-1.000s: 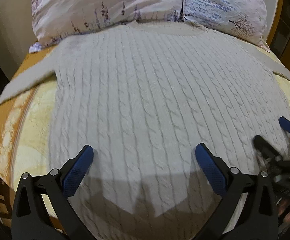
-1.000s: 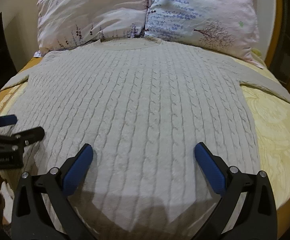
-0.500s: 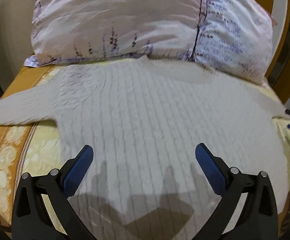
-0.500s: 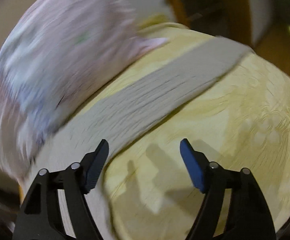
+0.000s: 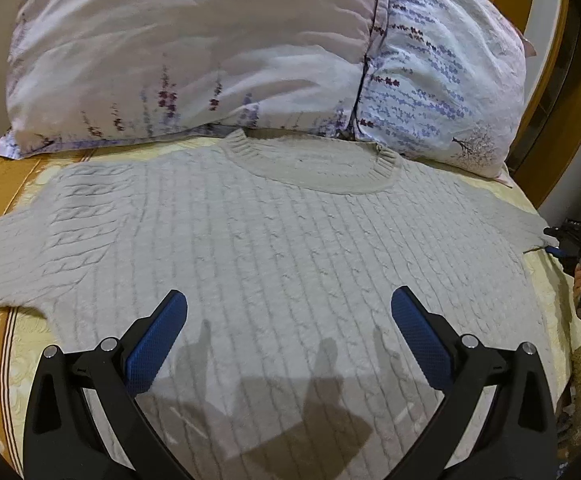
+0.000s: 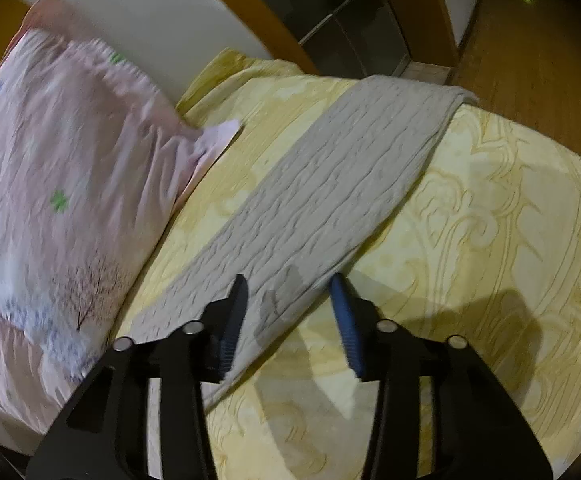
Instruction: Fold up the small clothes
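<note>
A cream cable-knit sweater (image 5: 290,248) lies flat, front up, on the bed with its collar (image 5: 322,168) toward the pillows. My left gripper (image 5: 288,332) is open and empty over the sweater's chest. My right gripper (image 6: 290,312) is partly closed, still open, with its jaws on either side of the lower edge of the sweater's right sleeve (image 6: 330,200). That sleeve runs out flat toward the bed's far corner. The right gripper also shows at the right edge of the left wrist view (image 5: 566,244), by the sleeve's root.
Two floral pillows (image 5: 194,52) (image 5: 442,80) lie at the head of the bed, touching the collar. The yellow patterned bedspread (image 6: 490,240) shows around the sweater. A wooden headboard (image 6: 242,8) and wooden floor (image 6: 530,40) lie beyond the bed's right side.
Both grippers moved up from the hem toward the shoulders. The right gripper swung to the right sleeve and its jaws narrowed around the sleeve's edge. The left gripper stayed open.
</note>
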The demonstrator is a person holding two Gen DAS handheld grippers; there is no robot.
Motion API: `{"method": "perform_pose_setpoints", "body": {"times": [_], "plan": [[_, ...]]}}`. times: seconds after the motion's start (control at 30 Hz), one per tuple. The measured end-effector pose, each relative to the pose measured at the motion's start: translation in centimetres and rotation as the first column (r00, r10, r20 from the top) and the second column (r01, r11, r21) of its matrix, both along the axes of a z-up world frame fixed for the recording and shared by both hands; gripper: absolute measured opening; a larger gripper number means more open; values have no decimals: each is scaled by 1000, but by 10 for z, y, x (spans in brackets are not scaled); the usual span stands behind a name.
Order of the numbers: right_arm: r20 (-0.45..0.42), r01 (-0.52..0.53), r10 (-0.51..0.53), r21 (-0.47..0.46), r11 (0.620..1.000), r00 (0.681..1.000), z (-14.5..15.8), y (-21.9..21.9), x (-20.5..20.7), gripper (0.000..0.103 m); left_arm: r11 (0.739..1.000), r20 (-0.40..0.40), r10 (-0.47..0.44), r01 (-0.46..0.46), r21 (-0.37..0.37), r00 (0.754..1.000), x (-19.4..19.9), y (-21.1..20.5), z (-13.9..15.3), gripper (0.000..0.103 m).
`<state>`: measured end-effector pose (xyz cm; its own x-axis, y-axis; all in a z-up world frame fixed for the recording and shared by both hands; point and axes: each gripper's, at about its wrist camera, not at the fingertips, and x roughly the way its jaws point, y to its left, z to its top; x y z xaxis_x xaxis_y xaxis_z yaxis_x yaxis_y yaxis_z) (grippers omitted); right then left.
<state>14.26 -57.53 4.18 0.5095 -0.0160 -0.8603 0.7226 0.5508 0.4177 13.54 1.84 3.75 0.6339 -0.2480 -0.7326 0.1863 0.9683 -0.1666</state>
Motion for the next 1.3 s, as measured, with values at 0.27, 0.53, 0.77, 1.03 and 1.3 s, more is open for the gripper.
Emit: {"method": "perform_pose_setpoints", "body": {"times": [0.27,0.53,0.77,1.03,1.3], "plan": [[6,149,-149,-61,987,989,-2,-44,-7,30,995,-33,14,-10,96,999,20,-17,-6,102],[-31,119,-127,-198,973,991,3,-39,11,8,985,-20,75,-71,159,997,24,-17,-15,102],[119,-111,157,-330,938,980,67,51,42,7,990,-16,79,-76,121,997,26,-11,-15,102],[193,-572,614,-233,787,766,71,231,74,7,983,-32,27,-32,-179,999,22,9,-8,102],[40,-835,849,-160,527,528,7,375,59,7,889,-98,-53,2,-458,994,29,14,-9,89]]}}
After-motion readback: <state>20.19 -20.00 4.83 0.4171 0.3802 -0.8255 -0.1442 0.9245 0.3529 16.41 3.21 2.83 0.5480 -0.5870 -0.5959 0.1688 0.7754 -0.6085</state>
